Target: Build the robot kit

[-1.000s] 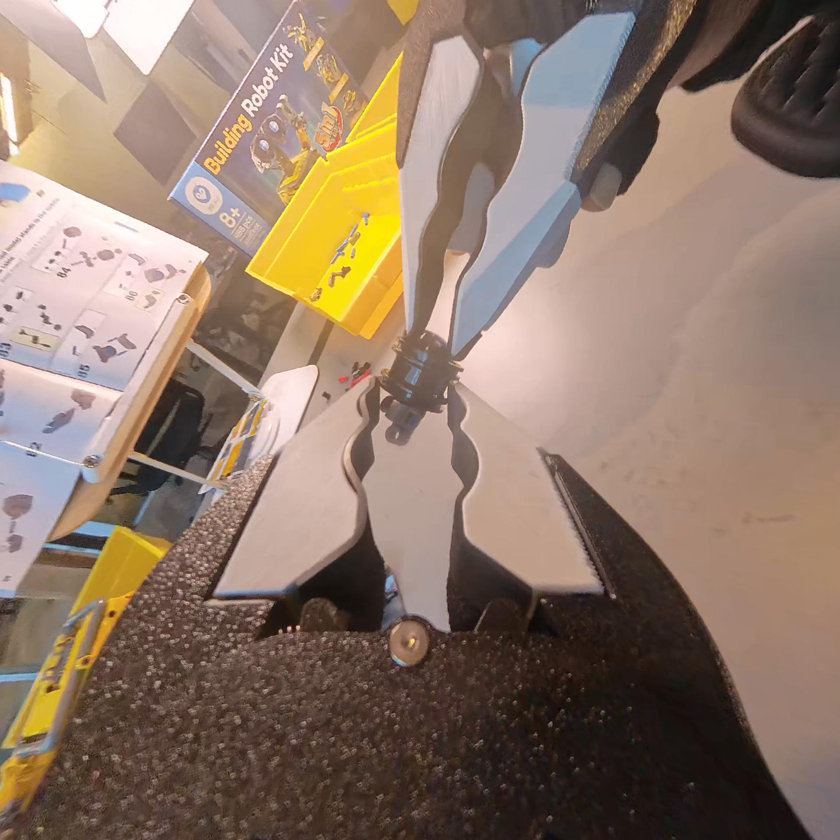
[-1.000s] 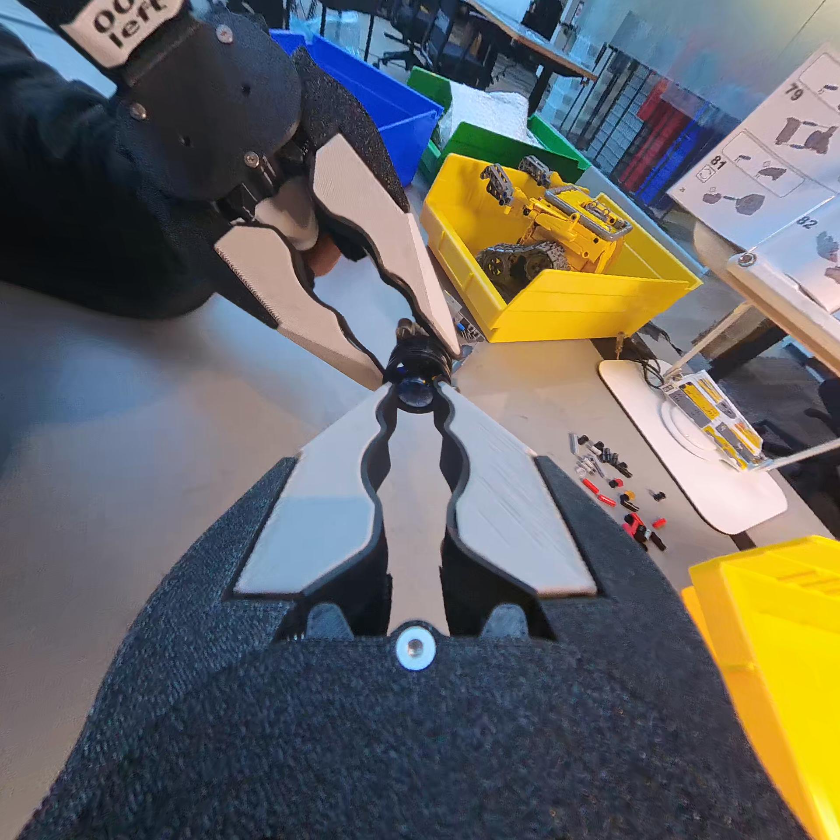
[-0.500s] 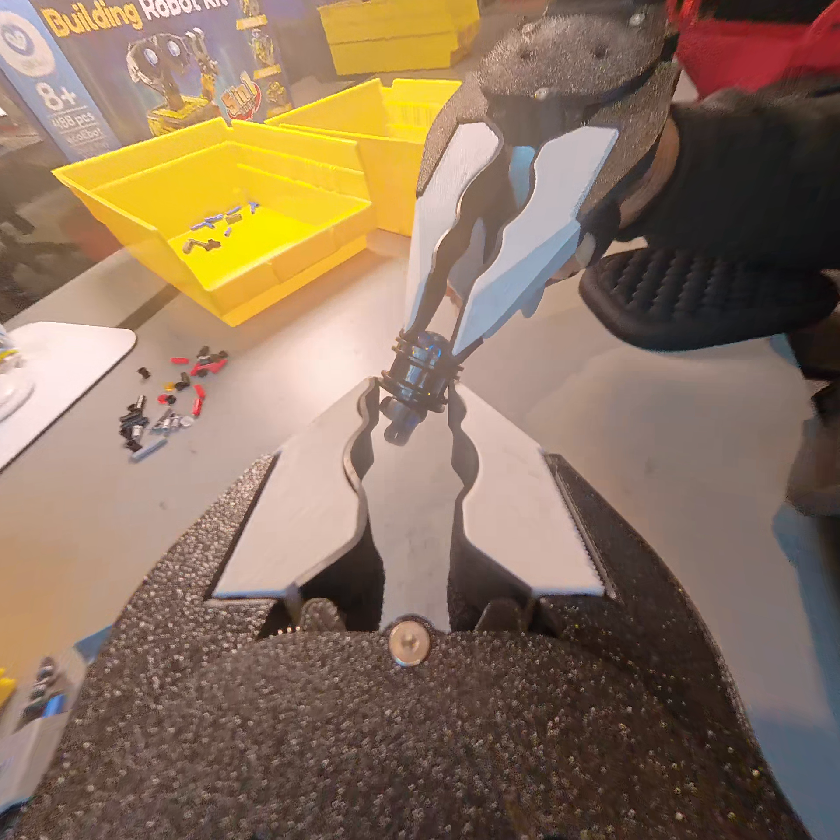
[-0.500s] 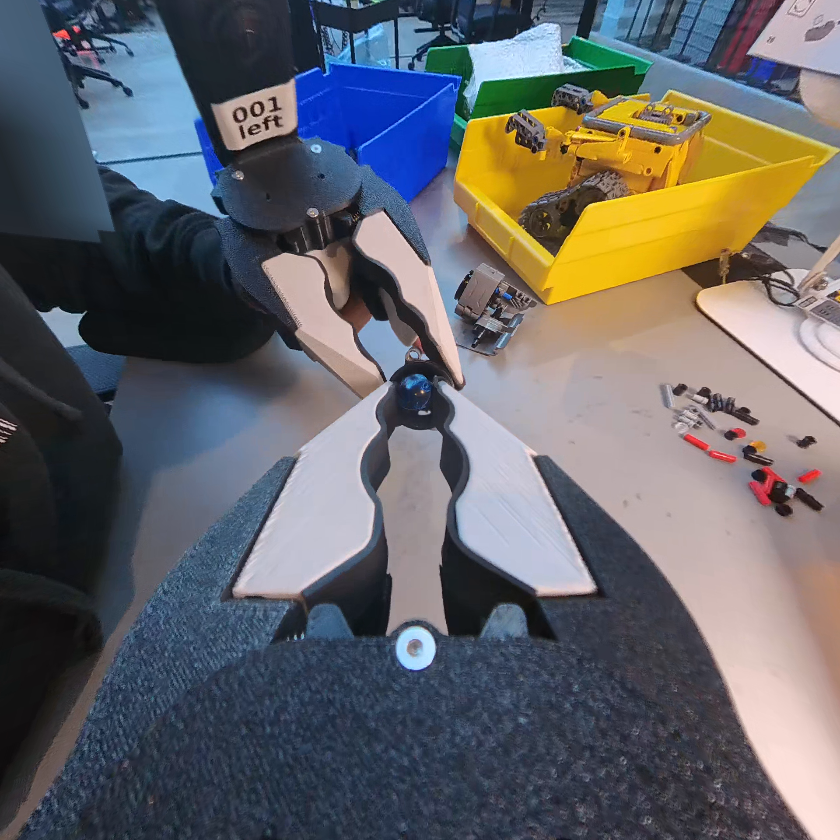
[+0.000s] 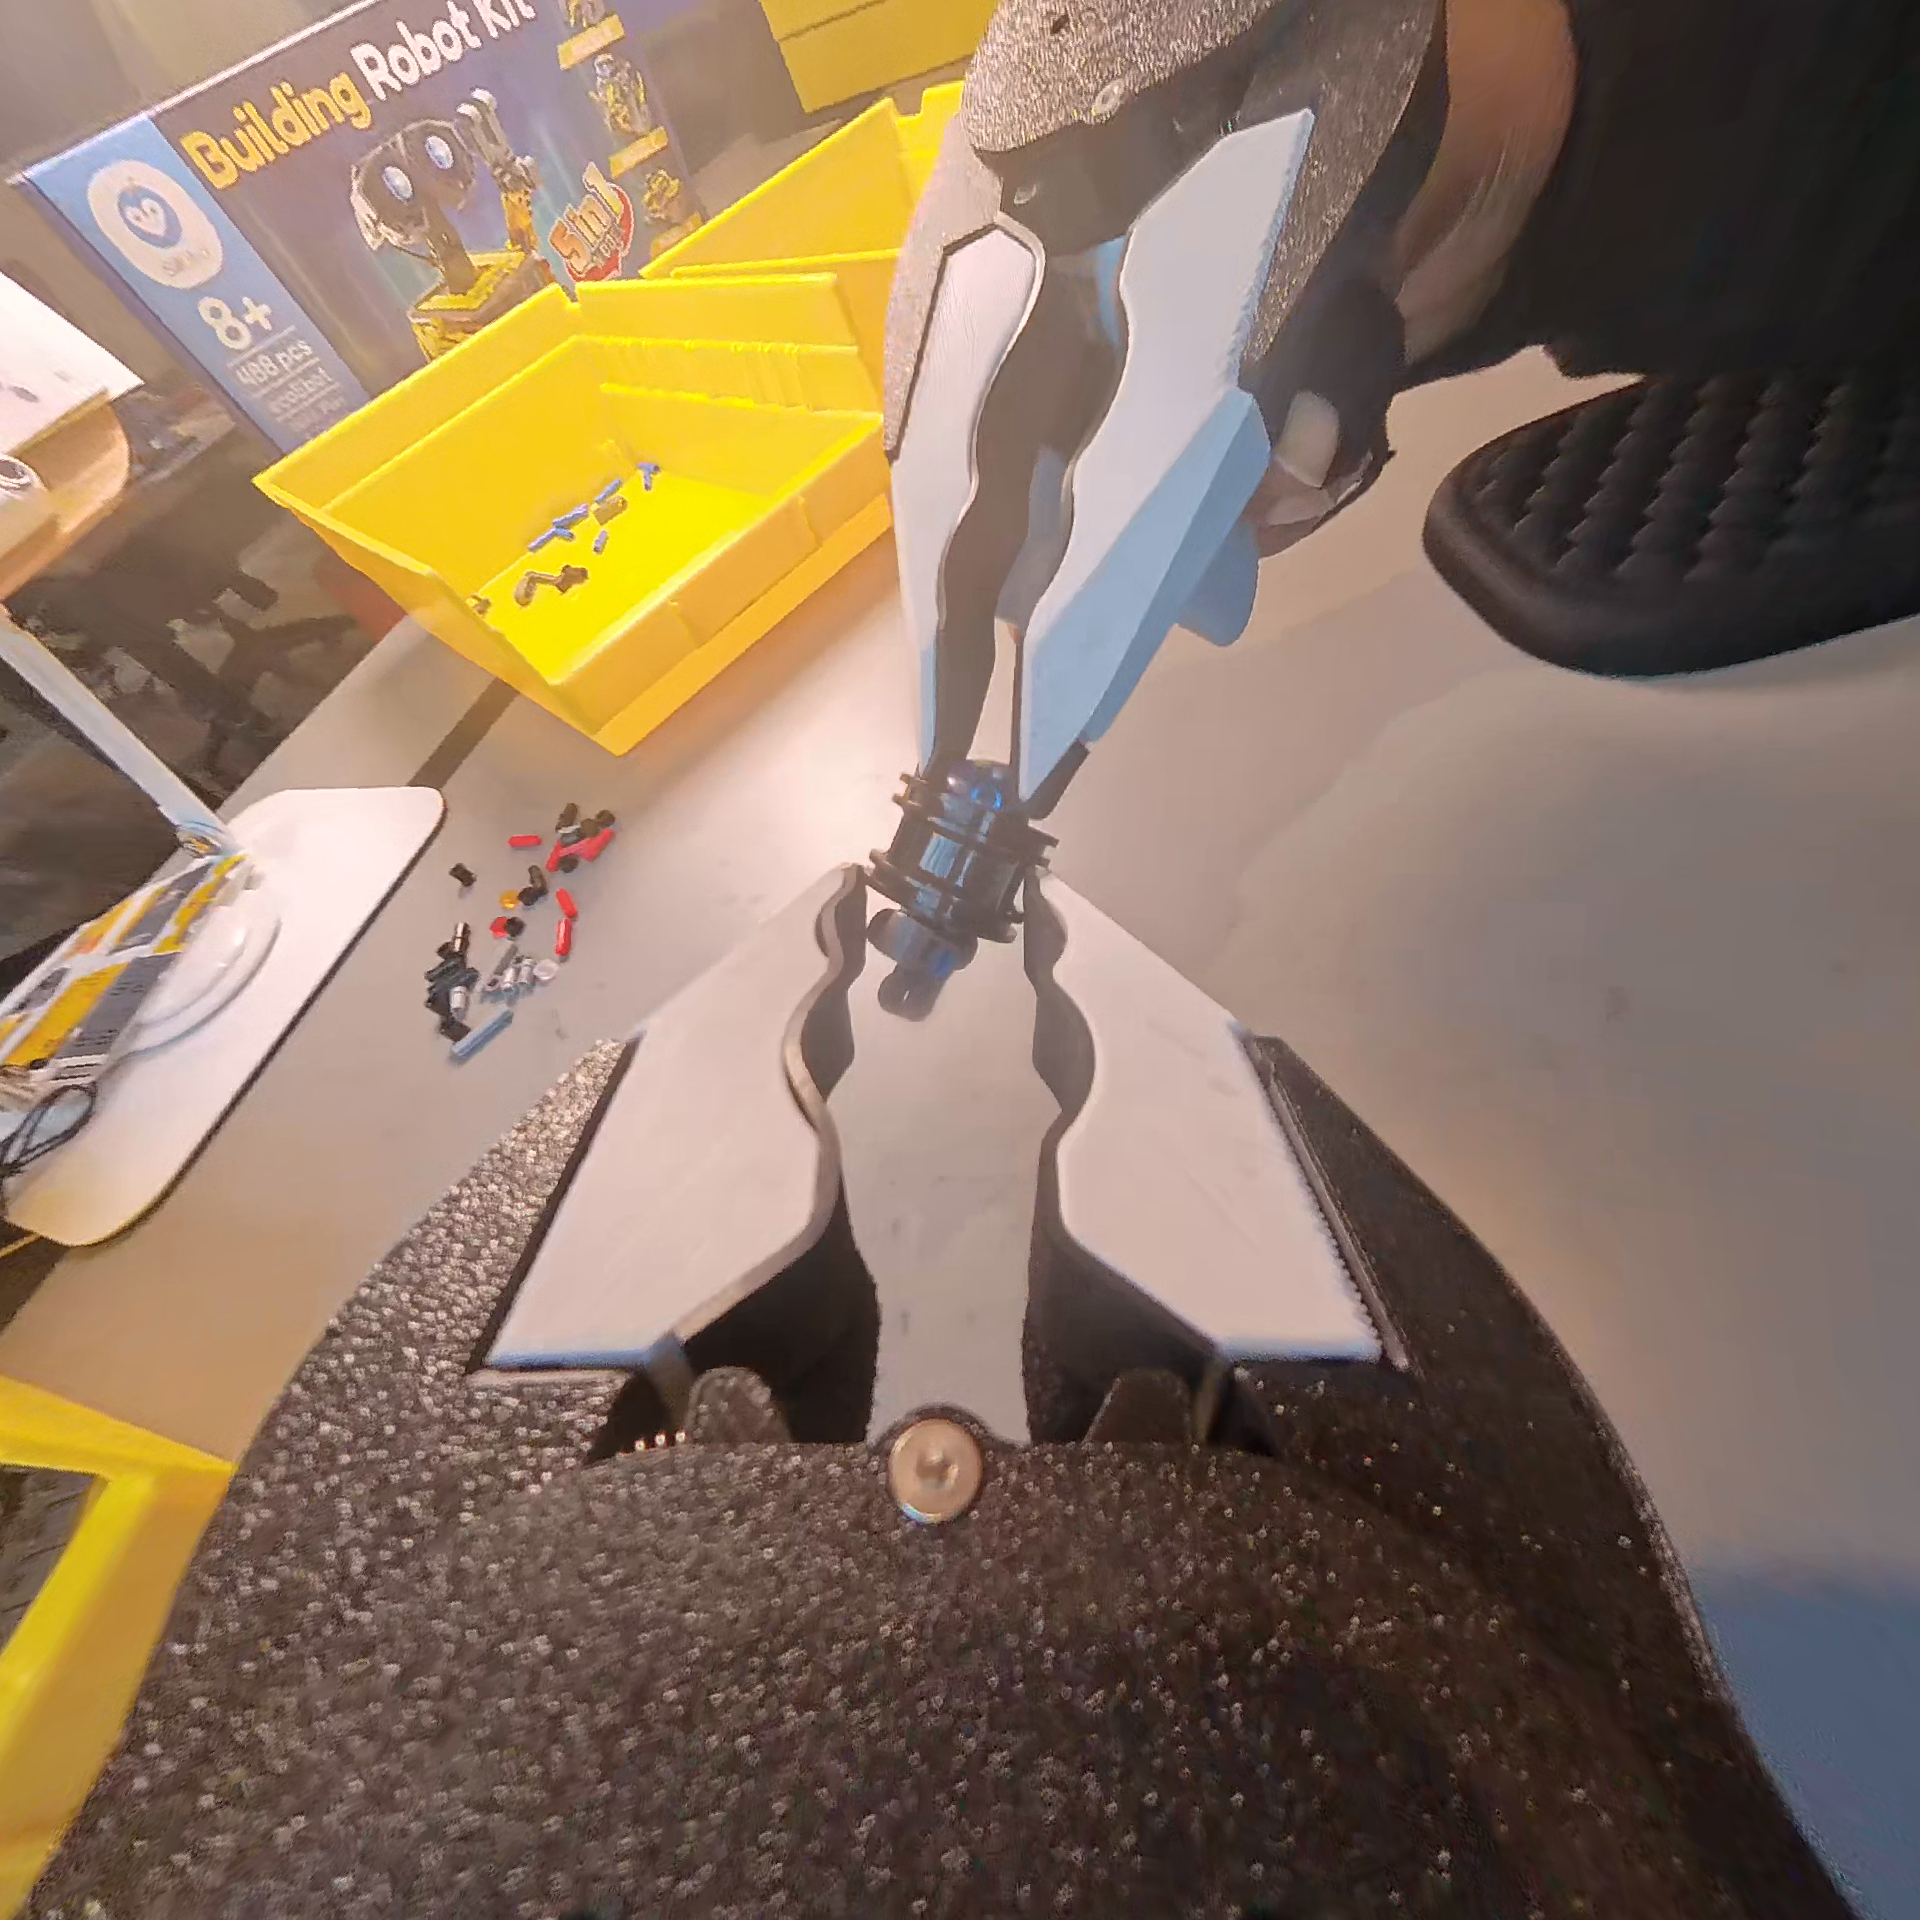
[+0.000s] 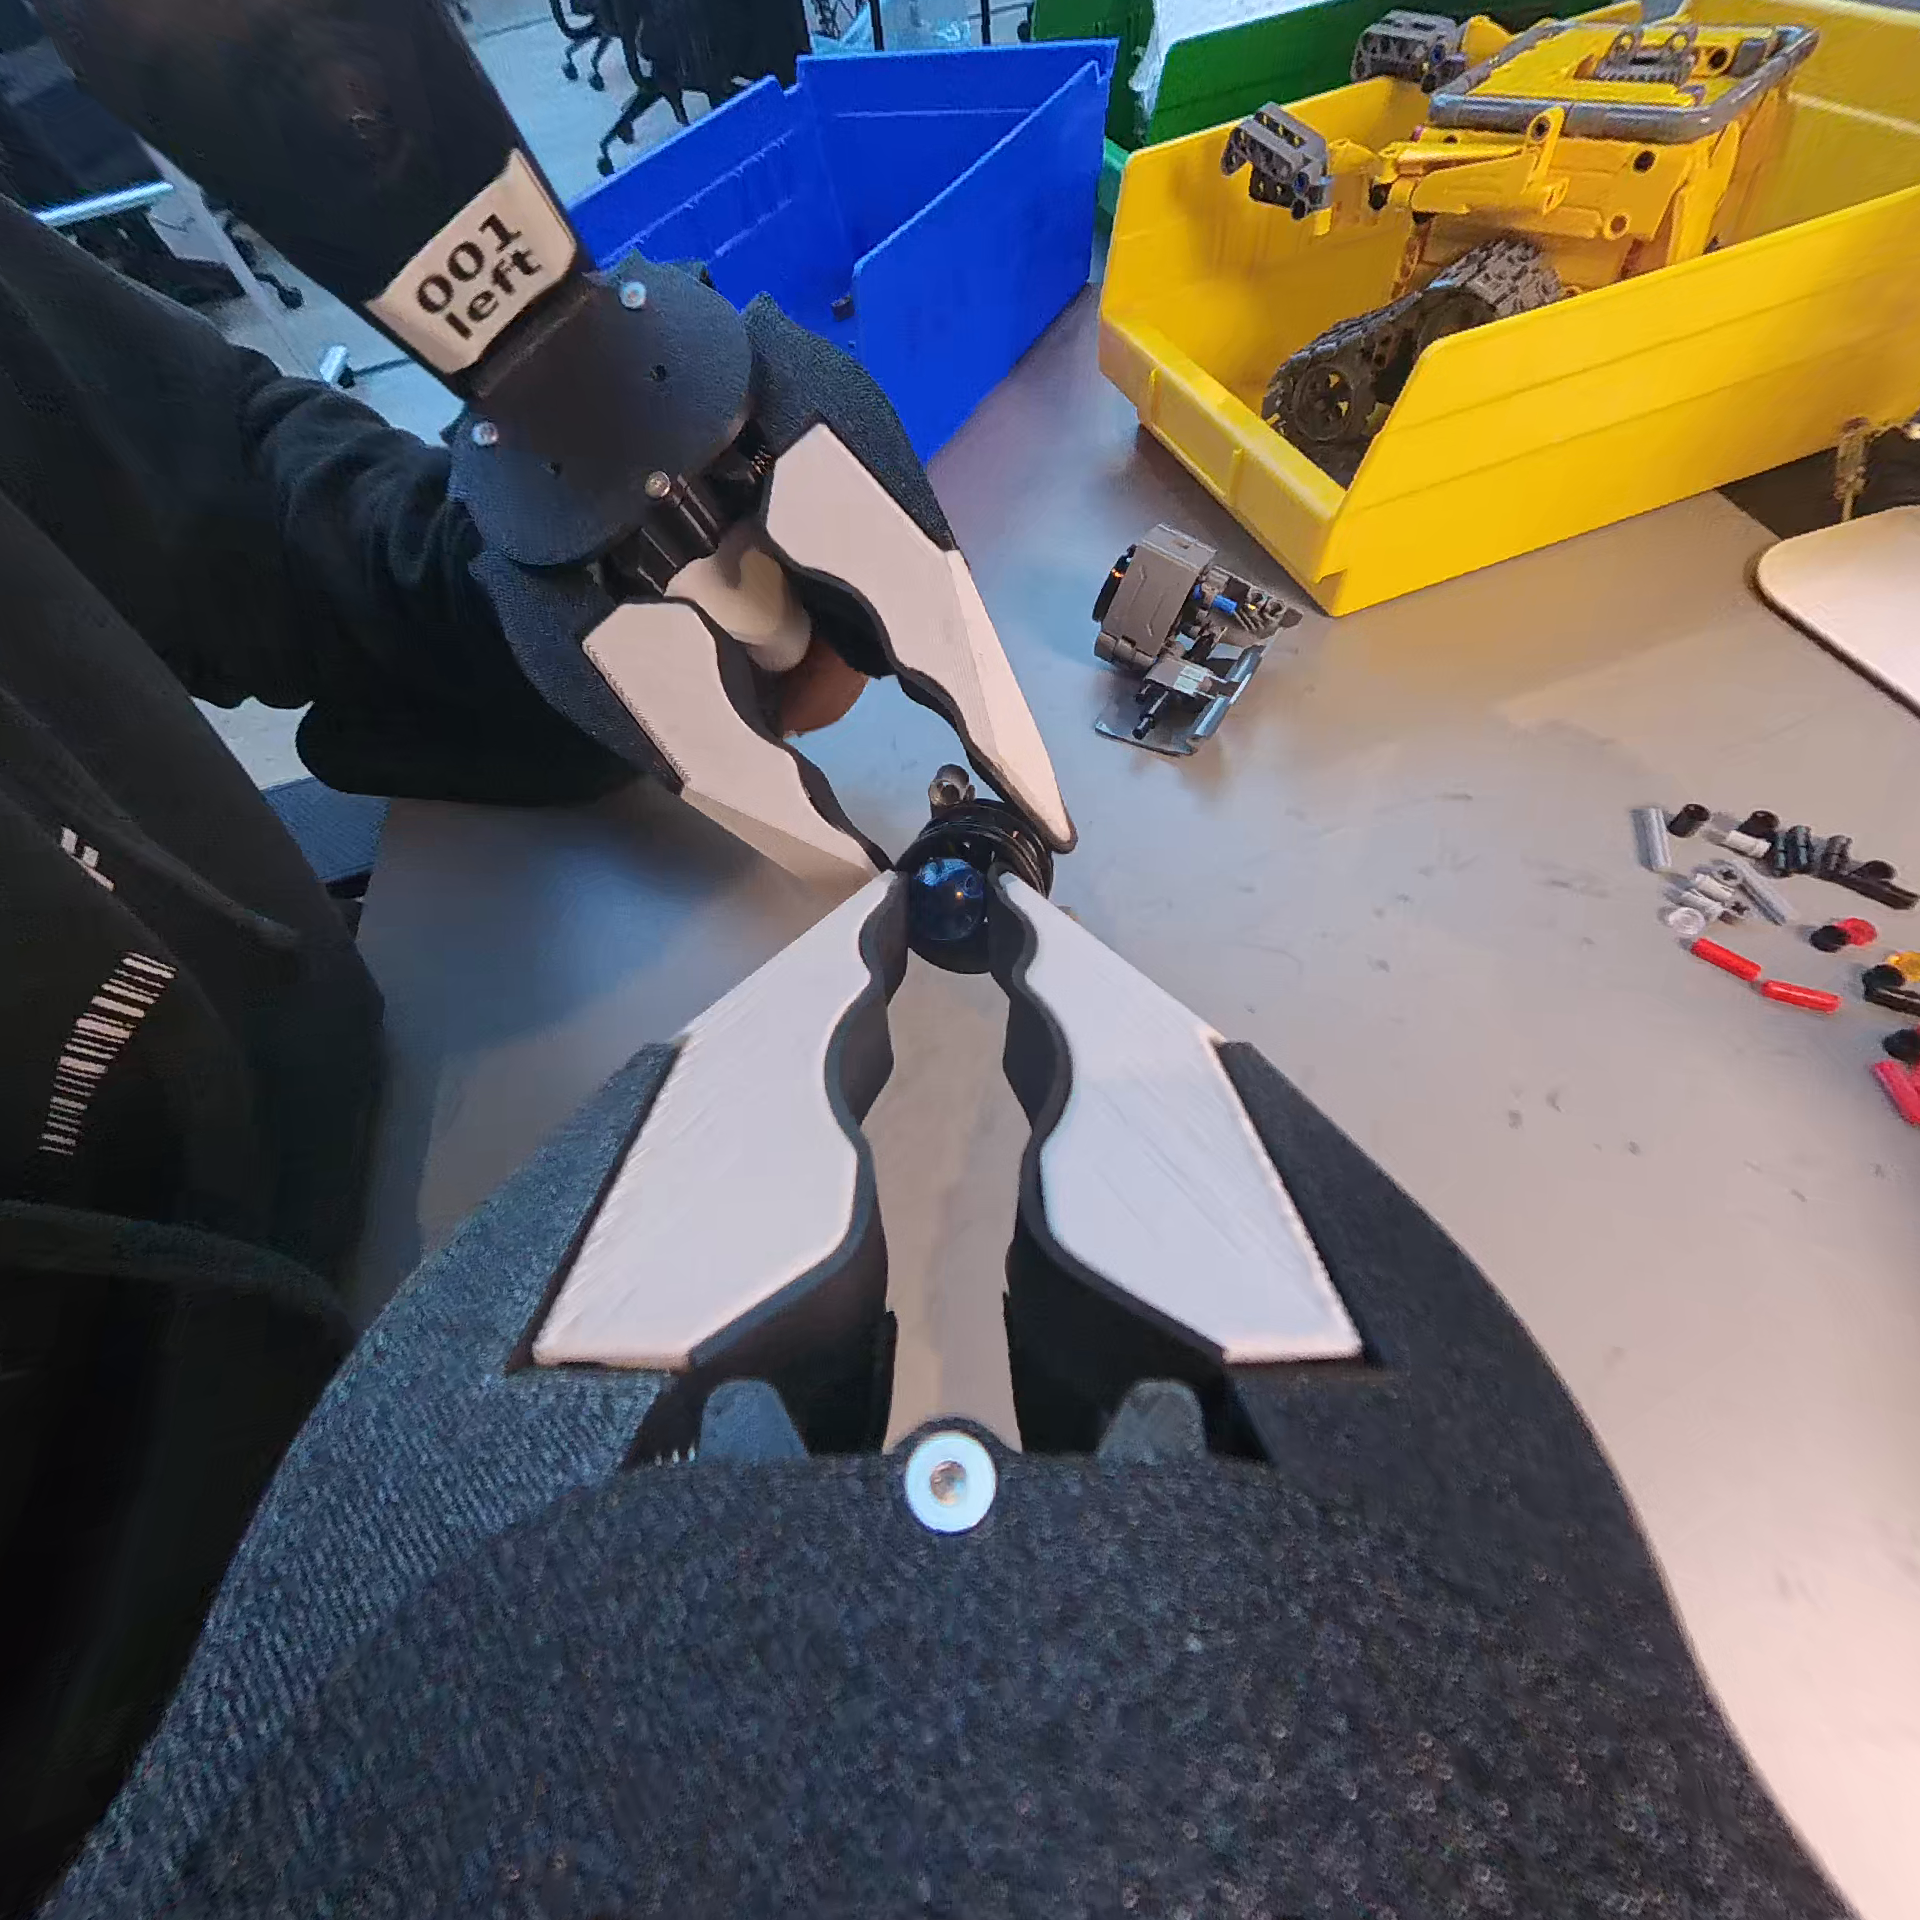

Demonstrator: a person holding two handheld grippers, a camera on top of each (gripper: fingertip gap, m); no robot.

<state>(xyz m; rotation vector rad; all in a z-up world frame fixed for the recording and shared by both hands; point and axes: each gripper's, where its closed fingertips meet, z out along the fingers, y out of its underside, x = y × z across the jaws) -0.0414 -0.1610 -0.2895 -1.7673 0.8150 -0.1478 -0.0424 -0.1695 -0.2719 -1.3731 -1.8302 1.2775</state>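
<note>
Left wrist view shows the left hand-held gripper (image 5: 940, 894) pinching a small black spring-wrapped shock-absorber part (image 5: 951, 868) at its fingertips, held in the air above the grey worktop (image 5: 1558, 1039). The right hand-held gripper (image 5: 987, 774) comes down from above and closes on the far end of that same part, so the two sets of tips meet around it. Left of the part, loose black, red and grey pieces (image 5: 520, 914) lie scattered on the worktop, with a white pad (image 5: 260, 935) farther left. Beyond the part to the left sits a shallow yellow bin (image 5: 582, 540) holding a few small pieces, and behind it a blue kit box (image 5: 364, 208). In the right wrist view, right of the part lies a small grey sub-assembly (image 6: 1174, 634); beyond that a yellow bin (image 6: 1558, 416) holds a yellow tracked model (image 6: 1507, 208), and a blue bin (image 6: 935, 239) stands left of it.
</note>
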